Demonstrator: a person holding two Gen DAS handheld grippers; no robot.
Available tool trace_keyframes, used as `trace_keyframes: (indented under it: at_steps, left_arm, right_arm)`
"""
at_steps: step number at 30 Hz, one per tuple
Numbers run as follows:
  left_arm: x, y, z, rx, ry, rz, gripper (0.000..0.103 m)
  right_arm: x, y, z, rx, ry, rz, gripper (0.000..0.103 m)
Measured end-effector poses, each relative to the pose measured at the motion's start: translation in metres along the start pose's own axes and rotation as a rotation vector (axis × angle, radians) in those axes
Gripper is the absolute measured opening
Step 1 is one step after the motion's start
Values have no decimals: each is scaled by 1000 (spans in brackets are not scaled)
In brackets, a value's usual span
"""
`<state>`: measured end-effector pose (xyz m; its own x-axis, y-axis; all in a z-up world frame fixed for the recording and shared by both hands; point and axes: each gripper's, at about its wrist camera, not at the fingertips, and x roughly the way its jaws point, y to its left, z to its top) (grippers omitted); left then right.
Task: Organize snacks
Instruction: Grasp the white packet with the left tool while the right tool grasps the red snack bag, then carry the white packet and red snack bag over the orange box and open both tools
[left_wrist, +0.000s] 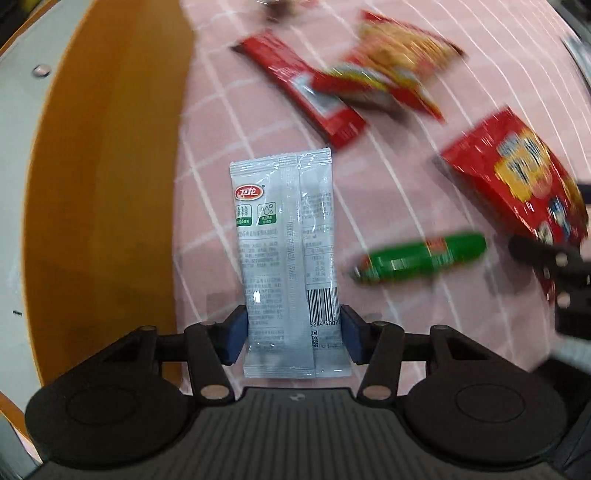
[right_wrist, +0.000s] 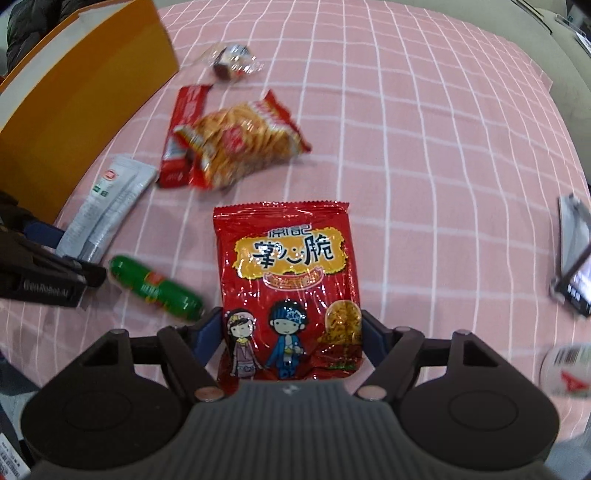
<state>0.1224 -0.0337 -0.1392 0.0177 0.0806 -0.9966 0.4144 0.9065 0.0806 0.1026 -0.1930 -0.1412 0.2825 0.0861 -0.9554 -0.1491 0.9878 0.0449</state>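
While two snack packets are clamped at once above a pink checked tablecloth (right_wrist: 424, 147), the other items are seen scattered beneath them. A pale grey sachet (left_wrist: 286, 254) is gripped by the left gripper (left_wrist: 293, 332), its blue pads (left_wrist: 236, 338) pressed against both long edges near the barcode end, so that most of the packet is left projecting forward beyond the jaws. A red crisp-noodle packet (right_wrist: 286, 288) printed with two cartoon figures is held the same way by the right gripper (right_wrist: 291, 343), the pads closed on its lower sides and the sealed top edge left standing well clear of the fingers. Between the two held items, a green sausage stick (right_wrist: 157, 288) is shown lying on the cloth, just beside the right gripper's left finger. Farther off, a long red wrapper (right_wrist: 184, 136) is partly overlapped by an orange-and-red snack bag (right_wrist: 243, 142), and a small clear-wrapped sweet (right_wrist: 234, 62) is seen beyond them. An orange box (right_wrist: 85, 96) is seen at the cloth's left edge, close to the grey sachet.
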Motion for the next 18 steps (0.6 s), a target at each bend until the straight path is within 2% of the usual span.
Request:
trace_keyframes:
  at_steps: [3, 6, 8, 9, 11, 13, 16, 18]
  left_arm:
    - [2, -5, -9, 30, -18, 1, 65]
    - [2, 0, -16, -3, -78, -37, 72]
    - [1, 19, -25, -41, -116, -69, 82]
    - [-1, 25, -28, -64, -139, -83, 83]
    - [-7, 34, -38, -105, -191, -111, 86]
    - [-13, 42, -43, -144, -236, -140, 88]
    - [-20, 45, -48, -217, -287, -158, 88]
    - [-26, 43, -48, -258, -299, -142, 88]
  right_arm:
    - [3, 7, -8, 4, 3, 4, 73]
    - [9, 8, -11, 17, -10, 21, 74]
    - [11, 8, -11, 4, -20, 27, 75]
    - [11, 9, -11, -9, -25, 31, 76]
    - [11, 12, -11, -38, -49, 45, 86]
    - [6, 13, -14, -66, -81, 51, 89]
    - [-3, 11, -16, -82, -111, 49, 91]
    - [-2, 11, -14, -78, -118, 50, 91]
